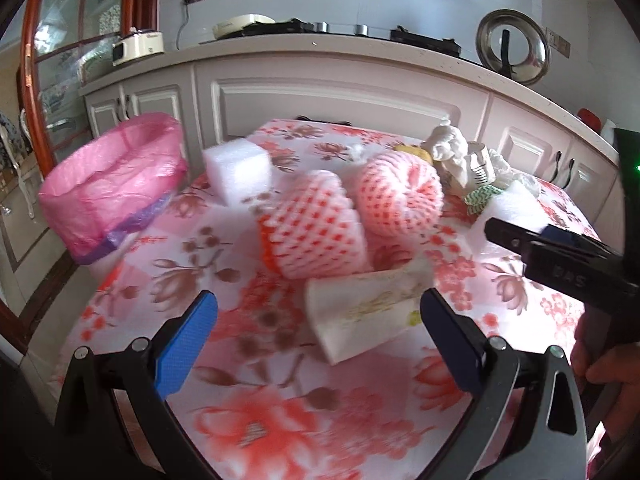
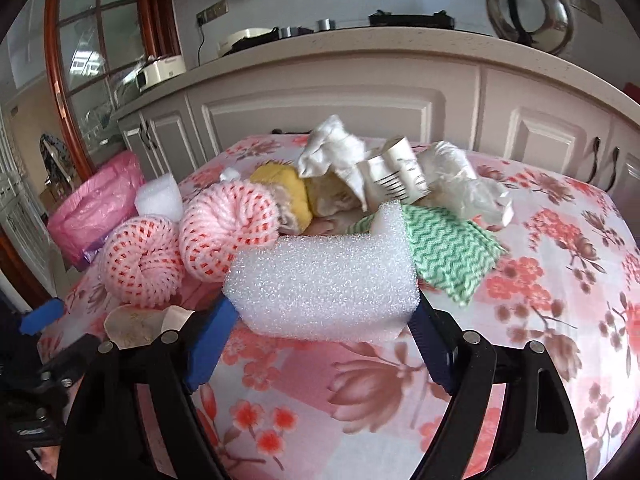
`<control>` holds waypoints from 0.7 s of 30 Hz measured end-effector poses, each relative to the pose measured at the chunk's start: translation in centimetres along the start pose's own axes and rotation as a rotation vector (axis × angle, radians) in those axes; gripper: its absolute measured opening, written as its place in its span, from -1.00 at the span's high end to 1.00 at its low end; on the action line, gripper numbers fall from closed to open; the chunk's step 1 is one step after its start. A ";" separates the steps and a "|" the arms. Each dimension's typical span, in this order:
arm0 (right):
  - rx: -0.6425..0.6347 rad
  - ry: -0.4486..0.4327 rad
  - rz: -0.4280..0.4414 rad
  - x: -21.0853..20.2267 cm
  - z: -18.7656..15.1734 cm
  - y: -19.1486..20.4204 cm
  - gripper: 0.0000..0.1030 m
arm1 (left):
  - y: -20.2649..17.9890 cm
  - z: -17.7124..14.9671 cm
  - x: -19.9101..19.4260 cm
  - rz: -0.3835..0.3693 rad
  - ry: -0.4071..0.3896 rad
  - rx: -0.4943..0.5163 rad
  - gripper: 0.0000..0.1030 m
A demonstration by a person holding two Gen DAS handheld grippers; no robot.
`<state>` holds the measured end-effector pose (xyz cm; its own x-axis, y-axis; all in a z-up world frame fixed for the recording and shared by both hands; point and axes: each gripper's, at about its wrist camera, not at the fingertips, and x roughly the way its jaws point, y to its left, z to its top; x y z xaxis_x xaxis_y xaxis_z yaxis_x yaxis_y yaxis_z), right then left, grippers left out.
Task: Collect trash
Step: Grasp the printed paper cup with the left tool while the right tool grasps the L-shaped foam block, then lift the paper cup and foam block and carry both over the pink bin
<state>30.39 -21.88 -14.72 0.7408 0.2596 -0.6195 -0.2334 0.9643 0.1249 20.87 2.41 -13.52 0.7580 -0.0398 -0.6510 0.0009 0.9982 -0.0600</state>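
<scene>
Here, porous white foam block (image 2: 324, 296) between right tongs (image 2: 320, 344), netted pink fruit sleeves (image 2: 228, 232)

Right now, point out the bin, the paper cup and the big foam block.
bin (image 1: 108, 184): left wrist view, pink liner's front.
paper cup (image 1: 360, 312): left wrist view, its side wall.
foam block (image 2: 324, 292): right wrist view, its front face.

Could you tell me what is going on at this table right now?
A person is clearing trash off a flowered tablecloth with a hand-held tool in each hand. The right tool has a white foam block between its fingers, though a firm grip cannot be told. The left tool is open and reaching toward a paper cup lying on its side. Two pink foam fruit nets, crumpled paper and a green cloth remain. A pink-lined bin stands beside the table.
</scene>
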 end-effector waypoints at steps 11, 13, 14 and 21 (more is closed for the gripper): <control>0.083 -0.047 0.018 -3.5 -1.1 -3.6 -0.51 | -3.2 0.7 5.0 -0.035 0.111 -0.057 -0.91; 0.092 -0.050 0.024 -3.7 -1.2 -3.8 -0.51 | -3.7 0.7 5.6 -0.016 0.130 -0.052 -0.91; 0.094 -0.052 0.026 -3.9 -1.3 -4.0 -0.51 | -3.8 0.6 5.8 -0.010 0.134 -0.054 -0.91; 0.099 -0.059 0.048 -4.4 -1.6 -4.1 -0.51 | -3.9 0.2 4.8 -0.022 0.088 -0.039 -0.76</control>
<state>27.05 -27.06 -13.74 0.7670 0.3053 -0.5643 -0.2085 0.9504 0.2307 24.65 -1.62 -16.27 0.6980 -0.0674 -0.7130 -0.0095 0.9946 -0.1033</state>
